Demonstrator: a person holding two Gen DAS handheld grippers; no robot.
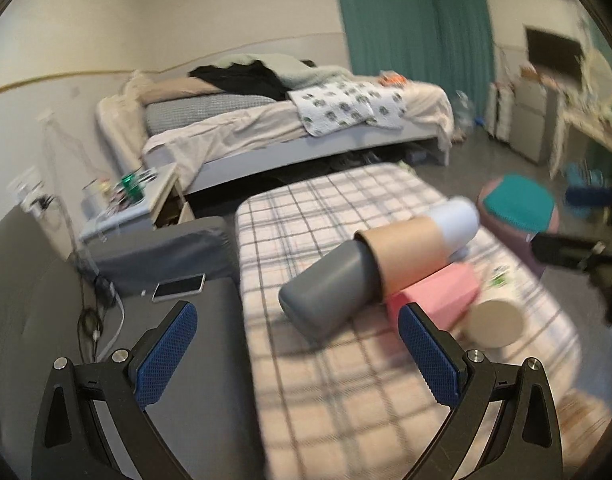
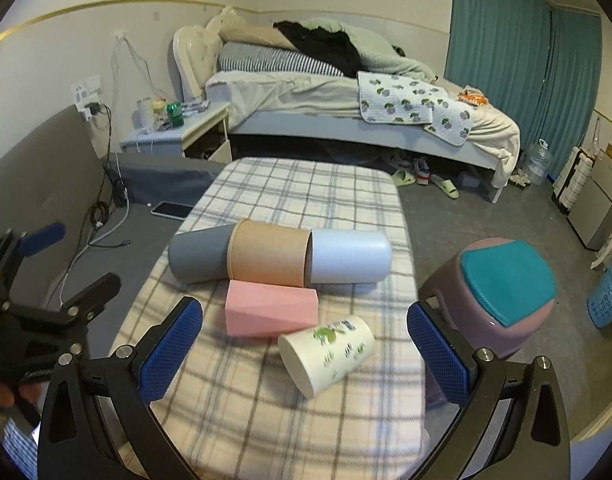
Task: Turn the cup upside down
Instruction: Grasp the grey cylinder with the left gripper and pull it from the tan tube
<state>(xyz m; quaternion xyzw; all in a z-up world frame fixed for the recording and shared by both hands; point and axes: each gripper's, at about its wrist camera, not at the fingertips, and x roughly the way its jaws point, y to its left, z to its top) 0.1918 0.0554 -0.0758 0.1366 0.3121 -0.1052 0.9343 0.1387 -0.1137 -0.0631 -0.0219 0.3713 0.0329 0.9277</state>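
Observation:
Several cups lie on their sides on a plaid-covered table [image 2: 290, 184]. A grey cup [image 2: 198, 256], a brown paper cup [image 2: 268, 256] and a pale blue cup [image 2: 349, 256] lie in a row. A pink angular cup [image 2: 270, 312] lies in front of them, and a white cup with green print [image 2: 327, 354] lies nearest. My right gripper [image 2: 304, 354] is open, above and just before the white cup. My left gripper [image 1: 298, 354] is open and empty over the table's left edge, near the grey cup [image 1: 325, 296]. The white cup's base [image 1: 493, 322] shows at its right.
A purple stool with a teal top [image 2: 501, 292] stands right of the table. A phone [image 2: 172, 210] lies on a grey surface to the left, by cables. A bed [image 2: 345, 100] and a nightstand [image 2: 178, 128] stand behind. A blue basket [image 2: 607, 300] is at far right.

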